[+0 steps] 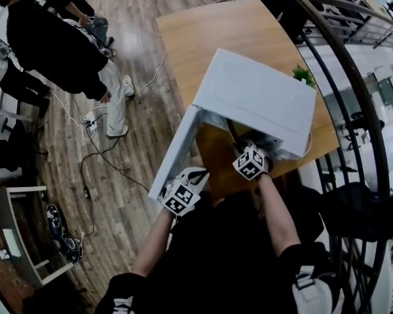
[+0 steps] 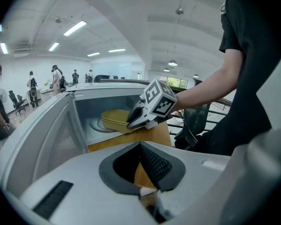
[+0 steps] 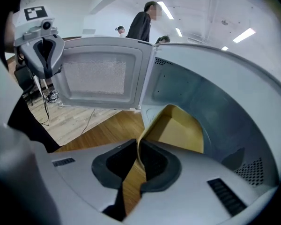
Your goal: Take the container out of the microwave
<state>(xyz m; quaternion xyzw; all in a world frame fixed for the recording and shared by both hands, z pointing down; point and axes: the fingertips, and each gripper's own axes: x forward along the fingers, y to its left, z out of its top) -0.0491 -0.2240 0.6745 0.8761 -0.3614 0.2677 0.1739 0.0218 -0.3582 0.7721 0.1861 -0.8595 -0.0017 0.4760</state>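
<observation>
The right gripper (image 3: 139,150) had its fingers clenched on the yellow container (image 3: 178,131) by its rim, just inside the open microwave (image 1: 255,97). The left gripper (image 2: 140,148) had its fingers closed on nothing. To my eye it wanted drawing straight out, kept level.

Wood-plank flooring (image 1: 137,38) is running beneath a wooden table (image 1: 229,31), and a curved black railing (image 1: 370,110) is bordering the table's right side. Cables (image 1: 85,165) are trailing across the planks. Ceiling strip lights (image 2: 75,28) are glowing above white walls (image 2: 18,74), while daylight is entering through far windows (image 2: 178,82).
</observation>
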